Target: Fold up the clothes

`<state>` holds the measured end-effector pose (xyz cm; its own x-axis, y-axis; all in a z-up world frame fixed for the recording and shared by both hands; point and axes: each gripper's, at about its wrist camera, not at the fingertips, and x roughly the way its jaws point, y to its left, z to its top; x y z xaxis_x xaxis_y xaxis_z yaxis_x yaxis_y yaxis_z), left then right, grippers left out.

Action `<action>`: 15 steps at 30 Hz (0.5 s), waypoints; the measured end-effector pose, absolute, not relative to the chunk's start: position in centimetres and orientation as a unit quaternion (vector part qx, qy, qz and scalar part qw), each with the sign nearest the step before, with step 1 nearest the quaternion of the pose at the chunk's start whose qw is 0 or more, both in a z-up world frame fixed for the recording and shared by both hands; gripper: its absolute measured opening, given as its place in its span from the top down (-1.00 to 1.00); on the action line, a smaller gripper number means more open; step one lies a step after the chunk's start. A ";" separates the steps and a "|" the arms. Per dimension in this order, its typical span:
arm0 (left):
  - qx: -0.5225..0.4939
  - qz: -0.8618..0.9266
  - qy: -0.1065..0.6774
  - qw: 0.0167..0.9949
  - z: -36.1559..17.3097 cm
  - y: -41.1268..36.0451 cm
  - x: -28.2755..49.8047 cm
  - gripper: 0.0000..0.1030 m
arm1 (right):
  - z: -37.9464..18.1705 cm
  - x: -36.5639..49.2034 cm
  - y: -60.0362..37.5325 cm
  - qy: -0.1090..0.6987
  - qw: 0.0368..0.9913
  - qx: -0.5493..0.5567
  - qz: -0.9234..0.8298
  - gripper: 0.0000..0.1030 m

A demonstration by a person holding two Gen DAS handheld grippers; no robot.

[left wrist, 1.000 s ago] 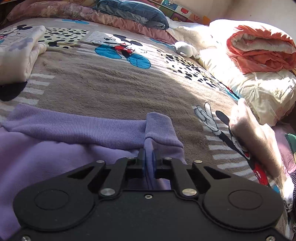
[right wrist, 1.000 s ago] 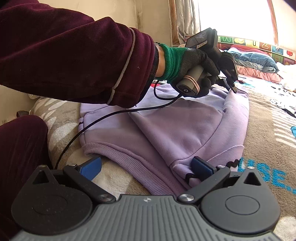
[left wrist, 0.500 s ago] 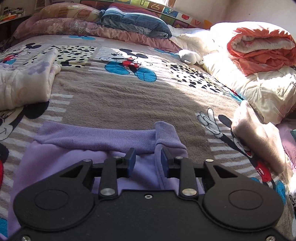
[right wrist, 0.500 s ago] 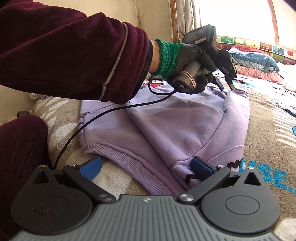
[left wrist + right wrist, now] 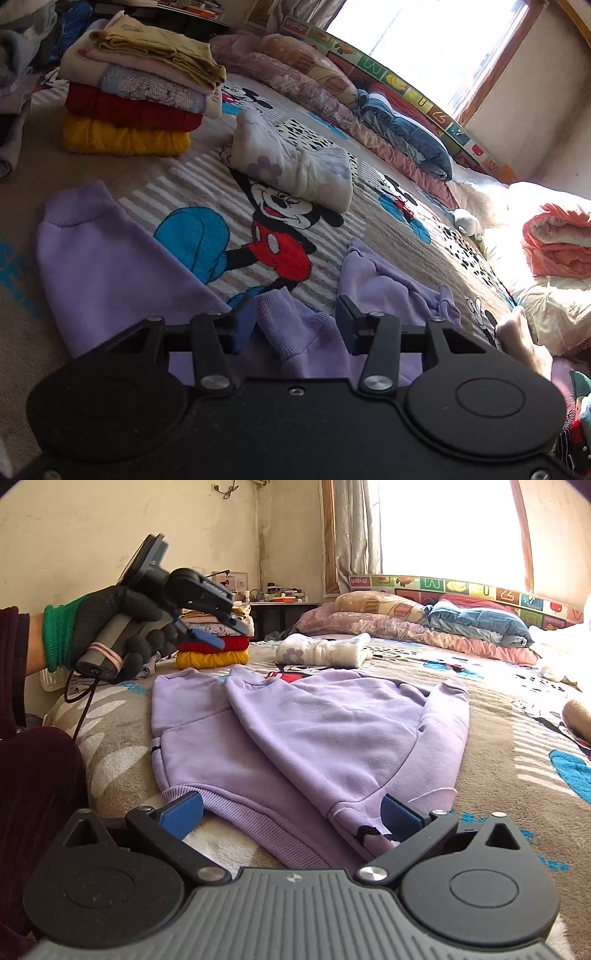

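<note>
A lilac sweatshirt lies flat on the cartoon-print blanket with its sleeves folded across the body. My right gripper stands open wide and low at the near hem, with the ribbed edge lying between its blue pads but not pinched. A gloved hand holds my left gripper up in the air at the left, clear of the garment. In the left wrist view its jaws are opening and grip nothing. A ribbed cuff lies on the bed below the gap, and a sleeve stretches to the left.
A stack of folded clothes stands at the far left of the bed, with a rolled white floral cloth beside it. Pillows and quilts line the far side under the window. An orange and cream quilt is piled right. A maroon-clad knee is near left.
My left gripper opened off the lilac cuff, then rose and swung away to the left, so the stack of folded clothes came into its view. The right gripper stayed put.
</note>
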<state>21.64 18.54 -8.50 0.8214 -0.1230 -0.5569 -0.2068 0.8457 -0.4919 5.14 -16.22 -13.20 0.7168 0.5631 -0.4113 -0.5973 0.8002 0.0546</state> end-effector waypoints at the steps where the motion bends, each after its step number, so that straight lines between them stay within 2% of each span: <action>1: -0.291 0.020 0.303 0.907 -9.0 18.9 21.5 0.11 | -13.1 4.9 -16.2 0.205 0.928 -0.043 0.307 -0.98; 8: -0.333 0.009 0.340 0.879 -12.7 17.9 23.1 0.15 | -13.1 5.0 -16.7 0.205 0.939 -0.047 0.272 -0.98; 9: -0.325 0.008 0.340 0.882 -12.7 17.5 23.4 0.29 | -13.1 4.9 -16.7 0.204 0.941 -0.050 0.265 -0.98; 10: -0.315 0.008 0.339 0.886 -12.7 17.1 23.6 0.53 | -13.1 4.8 -16.8 0.203 0.943 -0.051 0.260 -0.98; 11: -0.304 0.005 0.342 0.889 -12.7 16.8 23.7 0.85 | -13.1 4.8 -16.9 0.202 0.944 -0.054 0.254 -0.98; 15: -0.289 -0.021 0.297 0.910 -10.8 16.3 22.3 0.87 | -13.6 5.2 -16.7 0.204 0.945 -0.065 0.246 -0.98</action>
<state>22.32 16.33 -10.83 0.8231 -0.2098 -0.5277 -0.1329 0.8323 -0.5382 5.21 -16.71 -13.63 0.7957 0.4385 -0.4179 -0.4919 0.8704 -0.0233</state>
